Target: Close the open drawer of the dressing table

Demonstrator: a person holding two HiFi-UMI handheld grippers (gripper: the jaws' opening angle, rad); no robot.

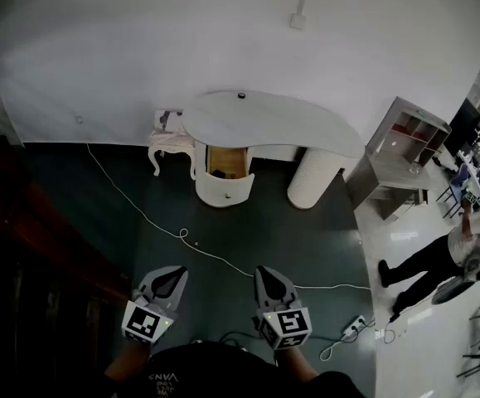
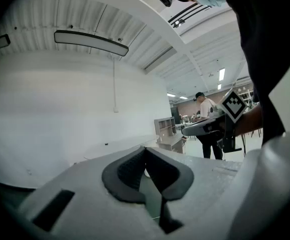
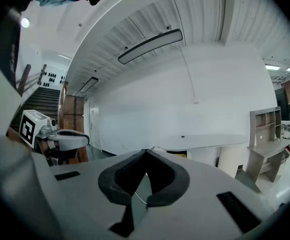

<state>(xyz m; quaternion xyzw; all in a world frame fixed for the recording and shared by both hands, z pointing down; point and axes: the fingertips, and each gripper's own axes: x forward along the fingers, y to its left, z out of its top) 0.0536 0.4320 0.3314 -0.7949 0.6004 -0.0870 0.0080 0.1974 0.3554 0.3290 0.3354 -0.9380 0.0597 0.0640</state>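
Note:
The white dressing table stands against the far wall, its curved top on a round pedestal. Its drawer is pulled out towards me, showing a wooden inside above a rounded white front. My left gripper and right gripper are held low in the head view, side by side, well short of the table, both shut and empty. In the left gripper view the left gripper has its jaws meeting at the tips. The right gripper is likewise closed, with the dressing table beyond it.
A white cable snakes across the dark floor between me and the table. A small white stool stands left of the table, a grey shelf unit to its right. A person stands at right. Dark wooden stairs rise at left.

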